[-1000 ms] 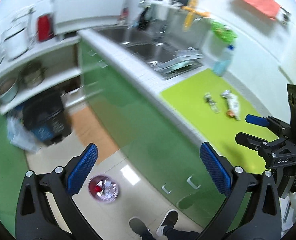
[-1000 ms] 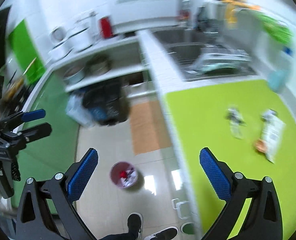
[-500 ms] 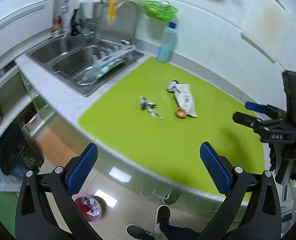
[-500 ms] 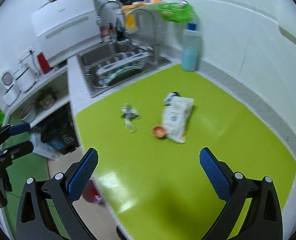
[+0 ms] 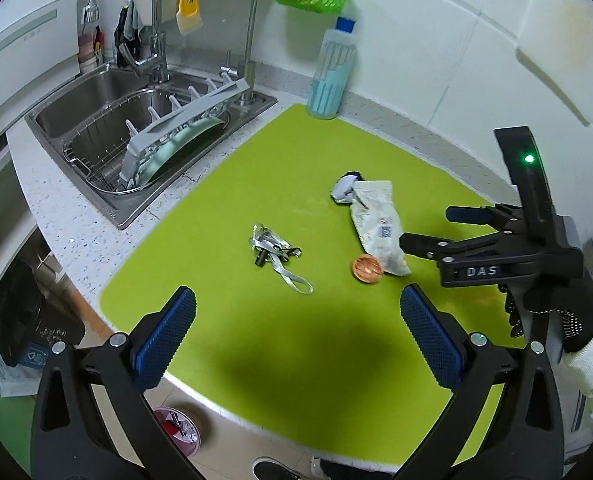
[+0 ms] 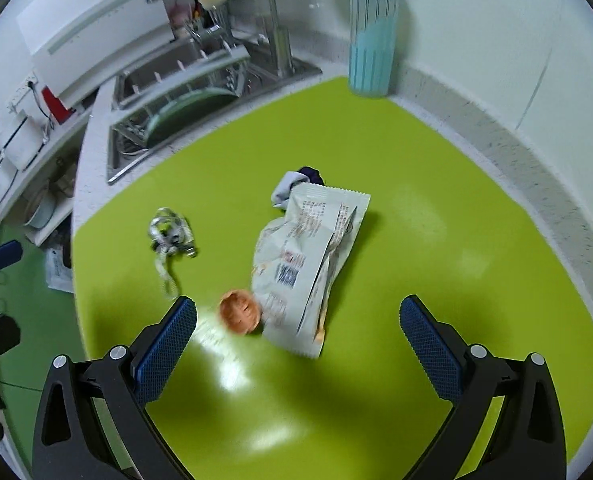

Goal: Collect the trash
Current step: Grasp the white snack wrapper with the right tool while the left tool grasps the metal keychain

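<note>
Trash lies on a lime-green mat (image 5: 224, 184) (image 6: 436, 184): a crumpled white snack wrapper (image 5: 376, 220) (image 6: 308, 264), a small orange cap (image 5: 367, 268) (image 6: 240, 312) beside it, a dark-and-white scrap (image 5: 346, 186) (image 6: 296, 184) at the wrapper's far end, and a tangle of silver ribbon (image 5: 274, 252) (image 6: 168, 236). My left gripper (image 5: 296, 336) hovers open above the mat's near edge. My right gripper (image 6: 296, 340) (image 5: 428, 228) is open just short of the wrapper and cap, holding nothing.
A steel sink (image 5: 92, 92) with a dish rack (image 5: 176, 136) lies left of the mat. A blue-capped bottle (image 5: 332, 76) (image 6: 372, 40) stands by the tiled wall. A small bin with red trash (image 5: 176, 432) sits on the floor below the counter edge.
Both views swung from the floor and cabinets up onto the counter. Both grippers have moved closer to the trash; the right one now hangs right over the wrapper.
</note>
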The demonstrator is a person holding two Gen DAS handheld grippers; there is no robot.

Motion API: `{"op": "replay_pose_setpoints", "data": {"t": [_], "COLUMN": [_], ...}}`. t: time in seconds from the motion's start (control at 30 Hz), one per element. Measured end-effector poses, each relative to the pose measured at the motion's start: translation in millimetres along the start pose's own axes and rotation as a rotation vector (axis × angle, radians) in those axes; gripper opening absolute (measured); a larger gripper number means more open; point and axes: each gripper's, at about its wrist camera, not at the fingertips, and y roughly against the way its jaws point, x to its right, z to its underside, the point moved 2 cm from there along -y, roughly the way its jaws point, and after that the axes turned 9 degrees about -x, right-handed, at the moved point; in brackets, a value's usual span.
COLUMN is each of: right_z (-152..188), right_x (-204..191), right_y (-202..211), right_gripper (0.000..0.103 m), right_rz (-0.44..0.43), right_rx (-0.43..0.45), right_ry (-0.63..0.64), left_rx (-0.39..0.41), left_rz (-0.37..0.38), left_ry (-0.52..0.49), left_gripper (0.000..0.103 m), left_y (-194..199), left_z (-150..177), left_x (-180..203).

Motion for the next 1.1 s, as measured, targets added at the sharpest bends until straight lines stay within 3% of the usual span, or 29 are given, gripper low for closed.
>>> {"op": "replay_pose_setpoints", "data": {"t": [0.27, 0.3, 0.33, 0.4, 0.6, 0.8, 1.1], "right_z": [-22, -24, -25, -26, -28, -27, -22], "right_x": [8, 7, 6, 4, 2, 5, 12], "right_y": [-40, -42, -45, -49, -44, -29, 13], "right_gripper": [0.097, 0.094, 0.089, 0.062, 0.028, 0.017, 0.015], "right_rz": [-0.043, -0.046, -0.052, -0.05, -0.046, -0.039, -0.024], "right_rx": [-0.06, -0.063, -0.072, -0.084, -0.065, -0.035, 0.018], "right_ry": [-0.023, -0.02, -0.016, -0.011, 0.006, 0.008, 0.017], "left_rx": [-0.03, -0.032, -0.033, -0.034, -0.035, -0.037, -0.07], "left_rz": [-0.008, -0.008, -0.008, -0.008, -0.005, 0.005, 0.032], "left_ry": [0.035, 0.038, 0.04, 0.042, 0.035, 0.023, 0.017], "left_gripper": [0.1, 0.1, 0.1, 0.1, 0.1, 0.1, 0.1], "left_y": [-19, -21, -22, -24, -28, -35, -64], "left_z": [-5, -5, -5, -6, -10, -16, -25], "left_x": [-13, -14, -15, -17, -18, -15, -14]}}
